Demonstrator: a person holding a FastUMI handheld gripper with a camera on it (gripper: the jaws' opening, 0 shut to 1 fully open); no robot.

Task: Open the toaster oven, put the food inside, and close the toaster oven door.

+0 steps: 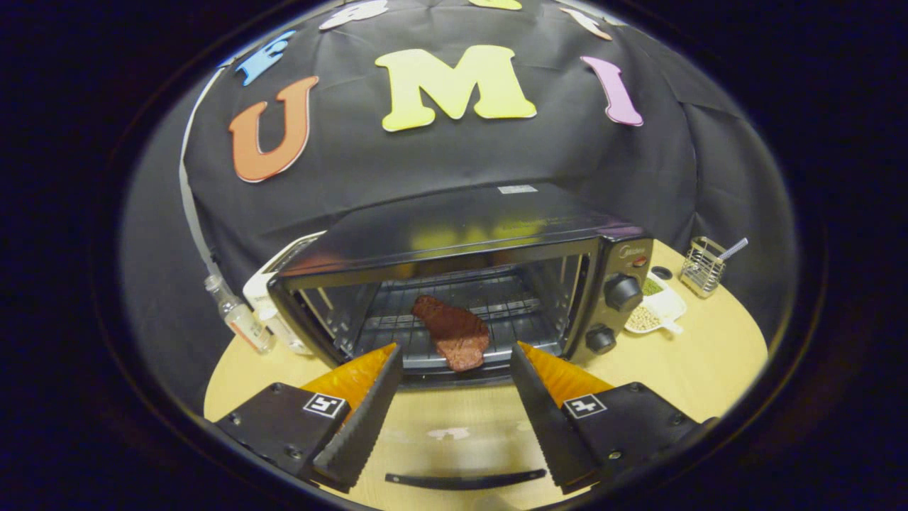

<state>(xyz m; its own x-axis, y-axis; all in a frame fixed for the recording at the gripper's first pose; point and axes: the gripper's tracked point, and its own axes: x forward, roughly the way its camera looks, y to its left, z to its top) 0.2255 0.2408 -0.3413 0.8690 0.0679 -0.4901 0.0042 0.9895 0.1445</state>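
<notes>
Resting on the wire rack (pixel 496 298) inside the toaster oven (pixel 468 277), the reddish slab of food (pixel 454 330) lies just behind the oven's mouth. In front of the oven the gripper (pixel 454 362) hangs with fingers spread wide, gripping nothing. The door (pixel 440 419) lies folded down flat, its handle (pixel 464 480) nearest the fingers. Closing seems all that's left: get under that handle and swing the door up.

Dim booth, glare on the toaster oven (pixel 468 234) top; fisheye bends edges, focus mostly sharp.
</notes>
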